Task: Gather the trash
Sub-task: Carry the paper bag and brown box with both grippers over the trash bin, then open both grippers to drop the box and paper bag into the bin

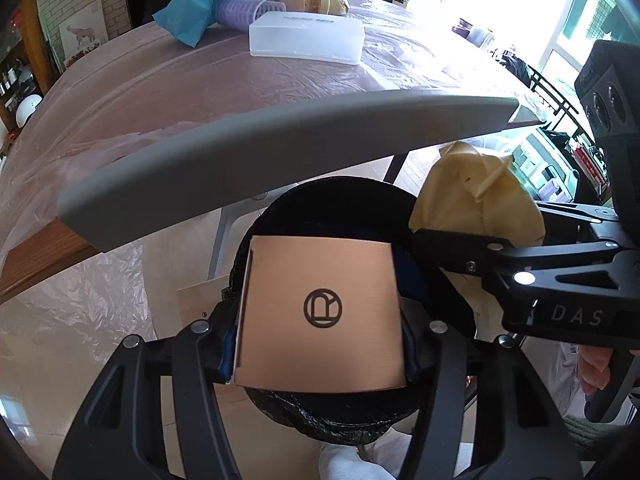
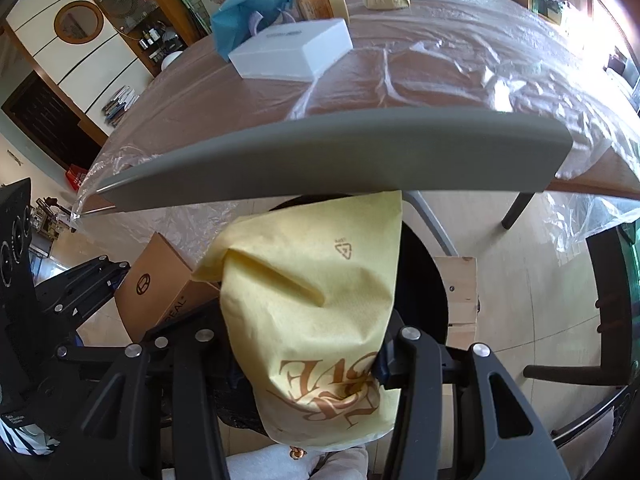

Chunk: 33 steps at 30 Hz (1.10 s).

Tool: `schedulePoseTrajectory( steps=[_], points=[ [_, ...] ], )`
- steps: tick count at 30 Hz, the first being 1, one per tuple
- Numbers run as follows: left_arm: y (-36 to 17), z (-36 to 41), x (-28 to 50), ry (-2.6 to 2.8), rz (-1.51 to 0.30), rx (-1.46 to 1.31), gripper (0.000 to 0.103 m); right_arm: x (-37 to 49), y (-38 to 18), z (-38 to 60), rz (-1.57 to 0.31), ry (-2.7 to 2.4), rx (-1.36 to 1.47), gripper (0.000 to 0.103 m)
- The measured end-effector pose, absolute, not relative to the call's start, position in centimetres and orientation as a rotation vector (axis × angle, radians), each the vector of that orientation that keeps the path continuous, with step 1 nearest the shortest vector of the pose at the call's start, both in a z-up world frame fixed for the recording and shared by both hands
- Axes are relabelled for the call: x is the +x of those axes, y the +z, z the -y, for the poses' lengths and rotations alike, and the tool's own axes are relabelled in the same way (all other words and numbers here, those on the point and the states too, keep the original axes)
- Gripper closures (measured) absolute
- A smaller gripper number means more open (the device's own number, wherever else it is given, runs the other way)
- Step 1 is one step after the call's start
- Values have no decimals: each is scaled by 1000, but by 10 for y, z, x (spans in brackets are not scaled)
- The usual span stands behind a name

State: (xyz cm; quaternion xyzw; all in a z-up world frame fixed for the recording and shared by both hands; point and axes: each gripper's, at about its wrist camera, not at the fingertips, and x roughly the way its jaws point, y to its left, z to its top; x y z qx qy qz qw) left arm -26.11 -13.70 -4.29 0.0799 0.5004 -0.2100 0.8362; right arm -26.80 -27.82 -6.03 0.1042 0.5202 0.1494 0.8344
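Fingers of your left gripper (image 1: pixel 320 354) are clamping a copper box (image 1: pixel 320 316); your right gripper (image 2: pixel 308 364) is pinching a yellow paper bag (image 2: pixel 316 304). You are holding both above the black-lined bin (image 1: pixel 344 416), whose contents stay hidden, beside the table (image 1: pixel 200 92).

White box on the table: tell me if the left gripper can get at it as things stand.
Probably not. The left gripper is shut on the copper carton over the black bin, so the white box must wait.
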Motion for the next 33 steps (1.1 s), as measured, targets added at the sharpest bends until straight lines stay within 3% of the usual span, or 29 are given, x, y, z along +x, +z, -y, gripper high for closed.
schedulePoseTrajectory(
  steps=[23,27,29,33],
  points=[
    [-62,141,-253,-427,-1101,194,44,-255,-84,289,-1167,293,243,57],
    [-61,141,-254,-431,-1095,201,43,-252,-83,288,-1171,294,244,46],
    [-61,142,-254,-425,-1093,210,37,-252,-84,289,-1174,296,255,40],
    [-61,140,-253,-420,-1094,201,34,-254,-87,292,-1178,290,262,36]
  ],
)
